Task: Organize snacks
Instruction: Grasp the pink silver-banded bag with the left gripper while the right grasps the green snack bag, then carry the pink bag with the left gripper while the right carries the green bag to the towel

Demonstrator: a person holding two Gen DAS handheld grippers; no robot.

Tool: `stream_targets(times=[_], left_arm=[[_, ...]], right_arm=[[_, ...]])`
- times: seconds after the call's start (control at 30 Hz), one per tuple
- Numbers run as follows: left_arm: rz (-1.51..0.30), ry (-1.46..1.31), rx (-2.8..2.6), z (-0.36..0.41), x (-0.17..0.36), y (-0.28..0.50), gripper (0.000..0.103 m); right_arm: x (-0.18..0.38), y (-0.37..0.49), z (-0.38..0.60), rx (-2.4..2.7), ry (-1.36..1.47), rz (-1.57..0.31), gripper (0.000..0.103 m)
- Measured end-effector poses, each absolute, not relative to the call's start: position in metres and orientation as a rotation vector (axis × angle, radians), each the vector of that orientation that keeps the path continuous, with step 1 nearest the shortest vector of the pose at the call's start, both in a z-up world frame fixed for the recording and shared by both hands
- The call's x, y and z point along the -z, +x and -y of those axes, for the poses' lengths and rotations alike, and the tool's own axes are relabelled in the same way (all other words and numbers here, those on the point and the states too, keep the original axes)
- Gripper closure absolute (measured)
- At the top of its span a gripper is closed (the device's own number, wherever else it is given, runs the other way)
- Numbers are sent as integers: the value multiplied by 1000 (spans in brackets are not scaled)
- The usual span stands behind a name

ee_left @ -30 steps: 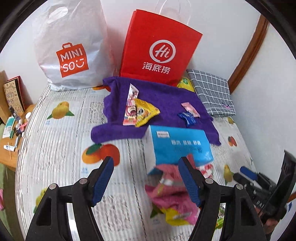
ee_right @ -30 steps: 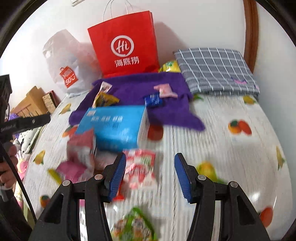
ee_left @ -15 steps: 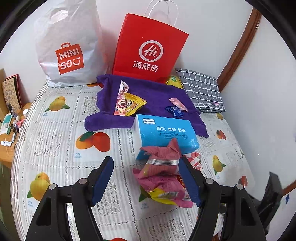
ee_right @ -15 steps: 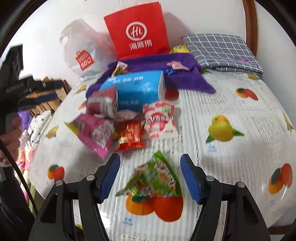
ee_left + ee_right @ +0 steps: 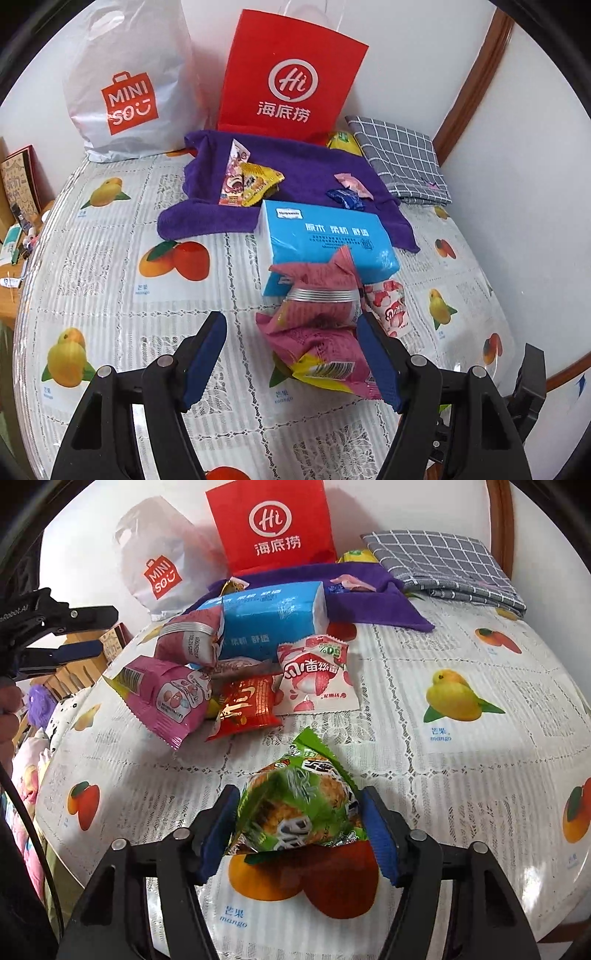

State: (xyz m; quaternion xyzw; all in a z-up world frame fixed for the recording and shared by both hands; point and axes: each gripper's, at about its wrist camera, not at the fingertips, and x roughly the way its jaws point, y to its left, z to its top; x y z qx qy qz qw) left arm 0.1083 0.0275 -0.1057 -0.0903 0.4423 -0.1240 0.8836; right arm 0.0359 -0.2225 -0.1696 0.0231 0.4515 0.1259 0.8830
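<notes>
A: Left wrist view. Left gripper [image 5: 291,354] jaws wide, holding nothing. Pink packs [image 5: 317,332] lie stacked just ahead, nearer the right finger, leaning on the blue tissue box [image 5: 325,240]. Purple towel [image 5: 288,184] behind carries four small packets; red bag [image 5: 291,77] and white bag [image 5: 129,81] stand against the wall.

B: Advice for this hand?

A: My judgement: hold it clear until the right finishes its pick. If it goes for the pink pile, centre on the pile first; it sits off to one side of the gap.

B: Change from half a second ago?

A: Little. Same open jaws, and the pile sits about where it did in the frame.

B: Right wrist view?

A: Right gripper [image 5: 301,834] jaws wide, straddling the green packet [image 5: 295,808] on the tablecloth [image 5: 461,775]. Pads look beside the wrapper; contact I cannot tell. Red packet [image 5: 247,705], lychee packet [image 5: 317,675] and pink pack [image 5: 166,698] lie further off.

B: How to close well?

A: Slowly, squeezing the puffed middle, not the crimped ends. Foil is slippery and the contents may crush, so light force.

B: Versus earlier?

A: The packet was ahead of the fingertips then; now it is between them.
</notes>
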Motion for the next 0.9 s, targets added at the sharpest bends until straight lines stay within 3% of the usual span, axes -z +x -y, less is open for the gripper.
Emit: stream_targets(times=[0.5, 0.6, 0.9], left_arm=[[-954, -158, 304, 0, 128, 131, 32], [-936, -123, 299, 10, 127, 139, 19], [-999, -68, 229, 31, 146, 162, 19]], right_arm=[[157, 52, 239, -252, 20, -892, 45], [156, 57, 243, -246, 28, -889, 45], [161, 65, 256, -238, 69, -899, 45]])
